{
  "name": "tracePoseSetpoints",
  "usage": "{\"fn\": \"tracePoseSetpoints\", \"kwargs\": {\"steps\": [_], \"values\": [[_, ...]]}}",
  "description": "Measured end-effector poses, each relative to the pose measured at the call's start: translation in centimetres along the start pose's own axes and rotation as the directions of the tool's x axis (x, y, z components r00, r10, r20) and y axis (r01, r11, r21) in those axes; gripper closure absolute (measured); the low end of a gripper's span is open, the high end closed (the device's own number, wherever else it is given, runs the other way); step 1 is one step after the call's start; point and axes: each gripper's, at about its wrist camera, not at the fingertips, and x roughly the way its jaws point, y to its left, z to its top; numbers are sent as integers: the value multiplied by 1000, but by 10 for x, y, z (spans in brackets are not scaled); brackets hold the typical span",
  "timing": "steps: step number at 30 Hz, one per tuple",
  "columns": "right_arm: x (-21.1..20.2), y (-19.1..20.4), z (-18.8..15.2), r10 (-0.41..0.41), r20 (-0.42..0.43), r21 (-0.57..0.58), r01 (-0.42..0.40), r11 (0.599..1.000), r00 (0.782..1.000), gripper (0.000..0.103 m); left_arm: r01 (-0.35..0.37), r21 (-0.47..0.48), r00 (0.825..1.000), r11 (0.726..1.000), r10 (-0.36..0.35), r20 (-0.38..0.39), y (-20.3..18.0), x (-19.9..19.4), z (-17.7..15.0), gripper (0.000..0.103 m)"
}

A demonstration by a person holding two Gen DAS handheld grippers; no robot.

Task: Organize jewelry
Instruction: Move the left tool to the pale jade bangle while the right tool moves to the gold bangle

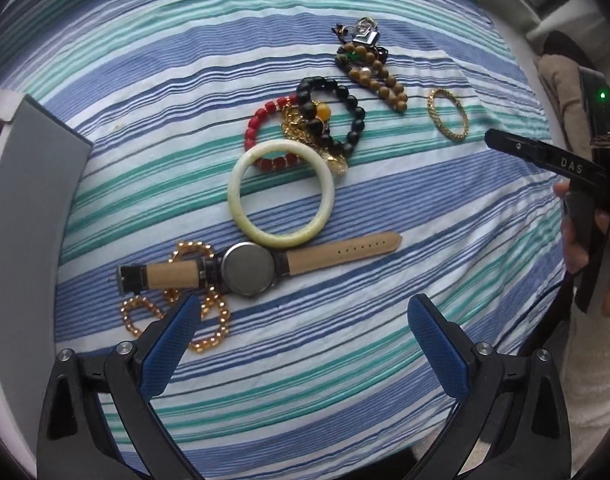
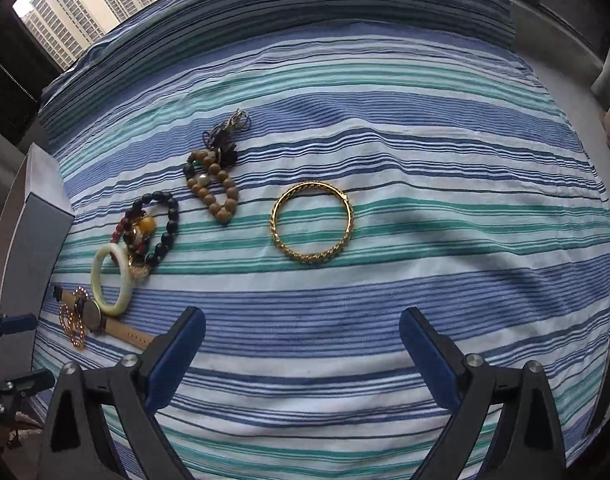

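Jewelry lies on a striped cloth. In the left wrist view a pale jade bangle (image 1: 281,193) rests above a watch with a tan strap (image 1: 249,269), which lies on a gold bead string (image 1: 209,320). Behind them sit red beads (image 1: 257,128), black beads (image 1: 345,116), wooden beads (image 1: 381,76) and a gold bangle (image 1: 447,114). My left gripper (image 1: 303,320) is open just in front of the watch, holding nothing. My right gripper (image 2: 303,332) is open a little short of the gold bangle (image 2: 312,222), also holding nothing; it shows at the right as a black tool (image 1: 545,156).
A grey box (image 1: 29,200) stands at the cloth's left edge; the same box (image 2: 37,236) shows in the right wrist view. A hand (image 1: 601,264) holds the right tool. Windows with tower blocks (image 2: 85,4) lie beyond the far edge. Bare striped cloth (image 2: 485,208) spreads to the right.
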Motion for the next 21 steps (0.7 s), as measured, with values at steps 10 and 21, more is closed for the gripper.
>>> {"fn": "tracePoseSetpoints", "kwargs": {"steps": [10, 21], "values": [[44, 4, 29, 47, -128, 42, -42, 998, 991, 4, -46, -82, 998, 996, 42, -52, 12, 47, 37, 1], [75, 9, 42, 13, -169, 77, 0, 997, 986, 4, -74, -66, 997, 995, 72, -32, 5, 62, 28, 1]]}}
